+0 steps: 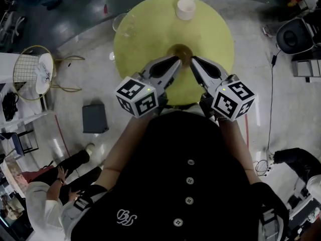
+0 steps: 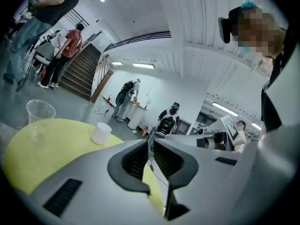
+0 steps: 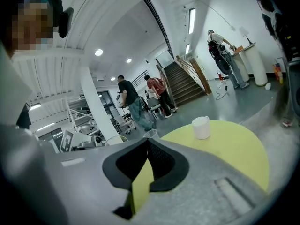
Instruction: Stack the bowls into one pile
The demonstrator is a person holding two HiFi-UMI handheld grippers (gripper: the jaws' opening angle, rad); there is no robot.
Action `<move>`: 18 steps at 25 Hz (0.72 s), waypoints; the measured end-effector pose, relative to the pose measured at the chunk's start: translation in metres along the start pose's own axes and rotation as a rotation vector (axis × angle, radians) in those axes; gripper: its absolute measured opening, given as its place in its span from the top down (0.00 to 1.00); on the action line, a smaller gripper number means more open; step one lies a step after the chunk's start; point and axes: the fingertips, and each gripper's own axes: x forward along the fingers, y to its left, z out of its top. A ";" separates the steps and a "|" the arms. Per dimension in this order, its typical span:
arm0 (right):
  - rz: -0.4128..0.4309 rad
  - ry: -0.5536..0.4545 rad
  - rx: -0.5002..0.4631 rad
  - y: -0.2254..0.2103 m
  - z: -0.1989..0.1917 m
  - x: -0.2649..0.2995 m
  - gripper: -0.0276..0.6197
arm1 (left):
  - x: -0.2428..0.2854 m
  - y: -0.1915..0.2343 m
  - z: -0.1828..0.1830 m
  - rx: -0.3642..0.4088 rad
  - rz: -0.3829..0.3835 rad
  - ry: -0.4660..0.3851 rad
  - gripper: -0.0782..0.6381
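Starting at the left: left gripper [image 1: 176, 60] is held level over the near half of the round yellow table [image 1: 150, 29], with its marker cube [image 1: 136, 97] close to the holder's chest. In the left gripper view the jaws [image 2: 151, 142] meet at the tips. Only a thin slit shows between the ribbed pads, and nothing is gripped.

Right gripper [image 1: 193, 60] mirrors it, angled inward so both noses point at the same spot mid-table. In the right gripper view the jaws [image 3: 146, 142] are fully closed and empty. Table yellow shows through the gap below the pads. The two tips sit near each other but apart.

Hard to make out: a dark brownish round shape [image 1: 180, 50] lies just ahead of and between both tips. Cannot tell whether it is a shallow dish or part of the tabletop. Neither gripper view shows it, as the gripper bodies cover that patch. The near table edge is cut off by the cubes and the holder's dark buttoned top.

Task item: one white vessel [image 1: 185, 8] stands upright well beyond both tips at the far rim, slightly to the right gripper's side. It is plain, opaque and straight-walled [image 2: 101, 132]. Bowl or cup is not clear, and a small lug may show on its side [image 3: 201, 127]. A clear plastic cup [image 1: 122, 21] stands upright, far left of the left gripper at the table's edge.
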 end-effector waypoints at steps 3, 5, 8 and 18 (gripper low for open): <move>-0.004 0.010 -0.006 0.000 -0.005 -0.001 0.95 | 0.001 -0.001 -0.004 0.000 0.009 0.004 0.83; -0.003 0.018 -0.007 0.002 -0.008 -0.002 0.95 | 0.000 -0.002 -0.007 0.013 0.019 0.013 0.83; 0.001 0.029 -0.012 0.006 -0.010 -0.001 0.95 | -0.001 -0.001 -0.009 0.030 0.037 0.029 0.83; 0.001 0.060 -0.031 0.006 -0.016 0.000 0.95 | 0.000 0.004 -0.013 0.008 0.057 0.035 0.83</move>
